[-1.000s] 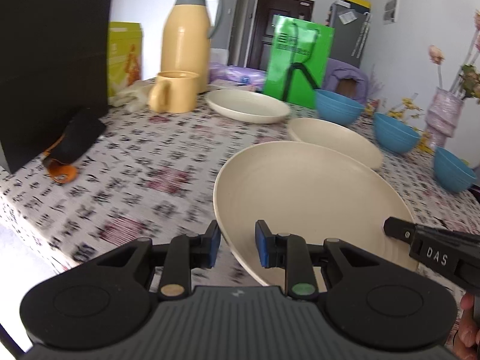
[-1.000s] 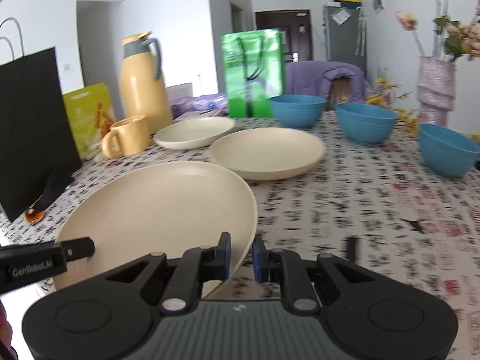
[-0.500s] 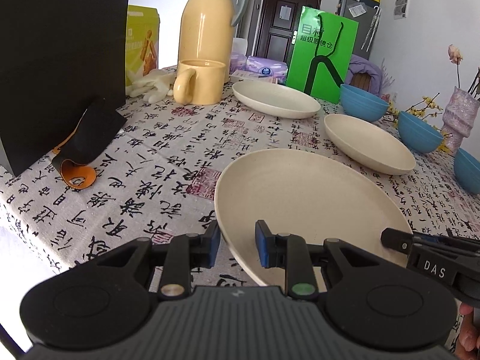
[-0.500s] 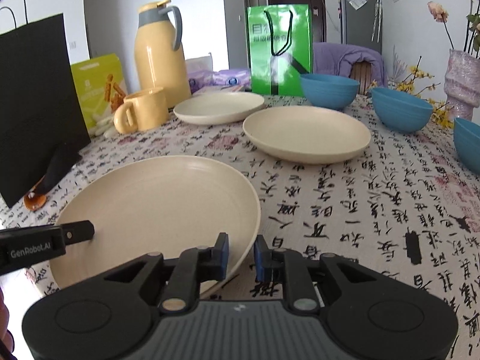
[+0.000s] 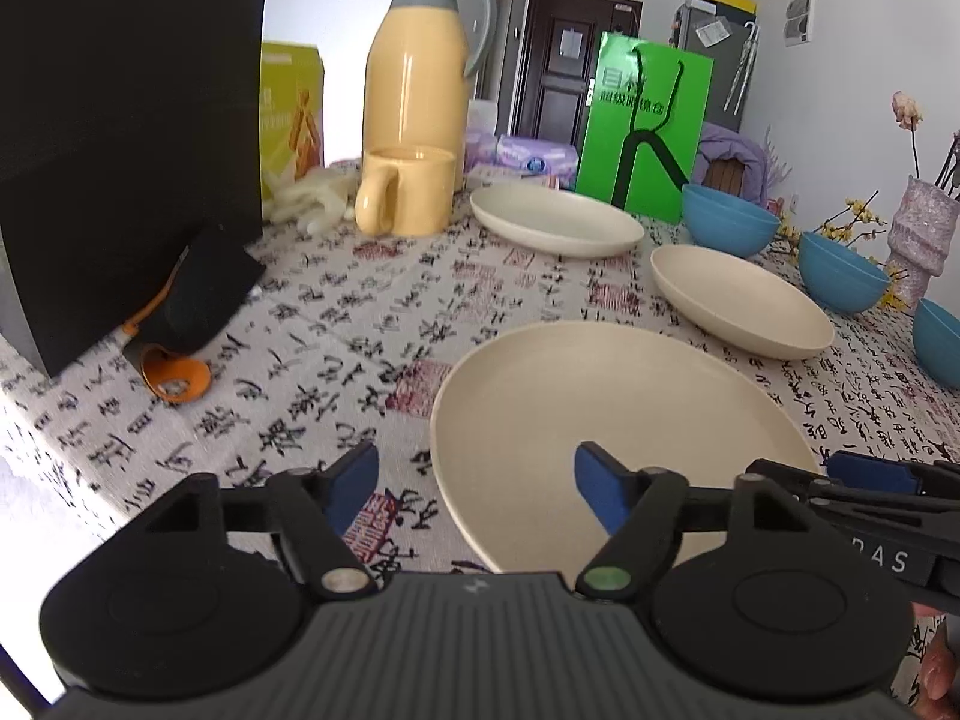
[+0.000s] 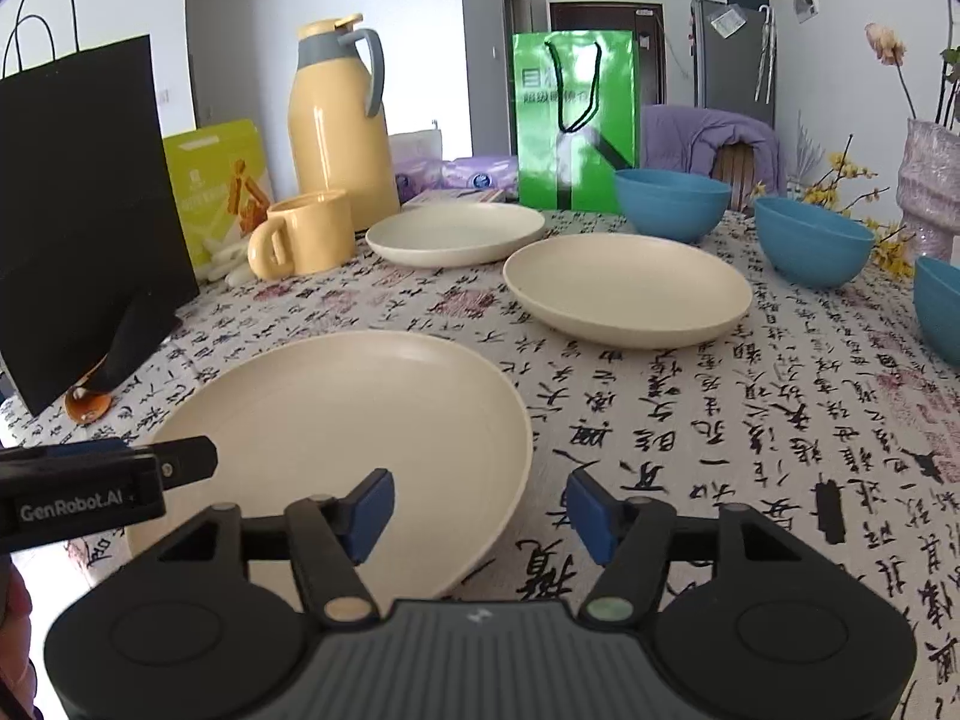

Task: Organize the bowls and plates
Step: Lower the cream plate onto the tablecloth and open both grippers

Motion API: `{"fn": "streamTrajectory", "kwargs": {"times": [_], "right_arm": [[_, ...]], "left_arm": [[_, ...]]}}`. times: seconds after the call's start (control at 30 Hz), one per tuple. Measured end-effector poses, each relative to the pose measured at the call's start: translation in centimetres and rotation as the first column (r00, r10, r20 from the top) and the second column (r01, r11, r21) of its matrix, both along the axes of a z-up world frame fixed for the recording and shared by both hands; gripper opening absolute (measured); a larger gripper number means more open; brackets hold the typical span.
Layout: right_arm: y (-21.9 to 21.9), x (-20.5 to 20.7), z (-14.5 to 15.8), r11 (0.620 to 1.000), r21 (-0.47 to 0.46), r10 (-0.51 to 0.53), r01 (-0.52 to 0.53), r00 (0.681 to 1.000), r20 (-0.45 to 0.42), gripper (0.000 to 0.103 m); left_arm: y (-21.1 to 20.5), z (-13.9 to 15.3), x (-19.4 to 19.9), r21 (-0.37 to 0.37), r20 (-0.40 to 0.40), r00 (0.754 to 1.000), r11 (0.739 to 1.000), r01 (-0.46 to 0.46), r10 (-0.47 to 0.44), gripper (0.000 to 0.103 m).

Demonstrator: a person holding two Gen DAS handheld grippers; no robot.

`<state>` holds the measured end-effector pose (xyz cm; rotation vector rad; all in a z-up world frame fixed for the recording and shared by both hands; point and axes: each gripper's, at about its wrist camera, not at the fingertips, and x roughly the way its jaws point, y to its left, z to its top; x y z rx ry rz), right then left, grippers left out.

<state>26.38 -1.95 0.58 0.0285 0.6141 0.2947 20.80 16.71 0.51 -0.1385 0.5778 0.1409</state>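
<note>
Both claws are opening. The left claw (image 5: 477,489) straddles the near plate's (image 5: 606,420) rim at seven o'clock, the right claw (image 6: 480,507) at five; pads clear. The smooth, round, cream plate lies flat on the cloth-covered surface (image 6: 750,420).

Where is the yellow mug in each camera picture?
Left wrist view: the yellow mug stands upper left of centre, in front of the yellow jug.
Right wrist view: the mug is at mid-left, again beside the jug.
Shared landmark: the green bag.
</note>
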Motion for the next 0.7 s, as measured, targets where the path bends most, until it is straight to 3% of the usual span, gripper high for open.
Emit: {"fn": "streamTrajectory", "kwargs": {"times": [0.23,0.43,0.7], "right_arm": [[-3.1,-1.4,1.0,0.998,0.008,-0.06,0.059,0.996,0.063,0.079],[-9.5,-3.8,1.9,0.972,-0.038,-0.224,0.231,0.964,0.145,0.087],[-18.0,-8.1,2.1,0.912,-0.025,-0.4,0.41,0.901,0.169,0.091]], "left_arm": [[-2.5,1.5,-1.2,0.087,0.073,0.997,0.996,0.008,-0.015,0.099],[-7.2,2.8,-2.2,0.112,0.132,0.979,0.984,0.142,-0.156,0.103],[-13.6,2.8,-3.2,0.133,0.144,0.942,0.949,0.284,-0.302,0.103]]}}
